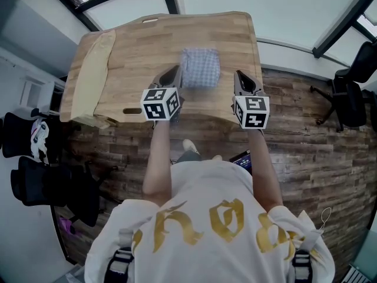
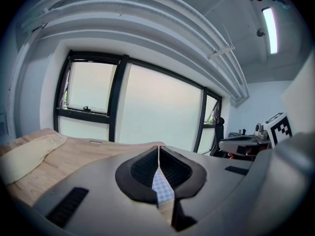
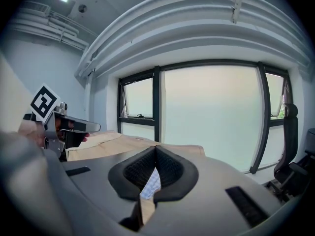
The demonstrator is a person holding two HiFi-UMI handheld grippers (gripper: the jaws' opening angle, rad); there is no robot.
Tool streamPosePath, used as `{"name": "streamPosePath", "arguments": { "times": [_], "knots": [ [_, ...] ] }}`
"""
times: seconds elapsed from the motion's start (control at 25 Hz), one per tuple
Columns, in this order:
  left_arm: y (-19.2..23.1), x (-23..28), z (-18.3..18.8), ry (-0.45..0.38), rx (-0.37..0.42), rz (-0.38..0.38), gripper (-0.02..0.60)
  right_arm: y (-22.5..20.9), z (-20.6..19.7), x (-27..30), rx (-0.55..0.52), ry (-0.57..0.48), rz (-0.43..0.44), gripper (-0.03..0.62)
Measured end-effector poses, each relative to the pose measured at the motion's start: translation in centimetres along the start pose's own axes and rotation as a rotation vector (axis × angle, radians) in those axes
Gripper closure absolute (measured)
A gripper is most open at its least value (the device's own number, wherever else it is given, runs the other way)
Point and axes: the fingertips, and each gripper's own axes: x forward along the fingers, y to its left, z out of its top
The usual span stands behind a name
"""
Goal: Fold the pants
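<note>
On the wooden worktop (image 1: pixel 135 52), the pants (image 1: pixel 200 67) are seen folded into a compact blue-checked bundle, flanked by the left hand-held gripper (image 1: pixel 176 71) and the right hand-held gripper (image 1: pixel 238 74), jaws pressed together, nothing held.

A pale wooden worktop (image 1: pixel 135 52) with rounded corners stands on a dark plank floor (image 1: pixel 306 152). A beige cloth (image 1: pixel 93 78) lies along the worktop's left edge. A black office chair (image 1: pixel 349 96) stands at the right and more dark chairs (image 1: pixel 41 181) at the left. Large black-framed windows (image 2: pixel 160 109) fill the far wall, and a strip light (image 2: pixel 269 29) glows overhead.
</note>
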Motion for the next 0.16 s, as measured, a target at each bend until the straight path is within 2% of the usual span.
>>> {"name": "streamPosePath", "arguments": {
  "times": [0.16],
  "knots": [
    [-0.04, -0.13, 0.18, -0.011, -0.038, -0.016, 0.538, -0.01, 0.04, -0.01, -0.008, -0.005, -0.006, 0.572]
  ]
}}
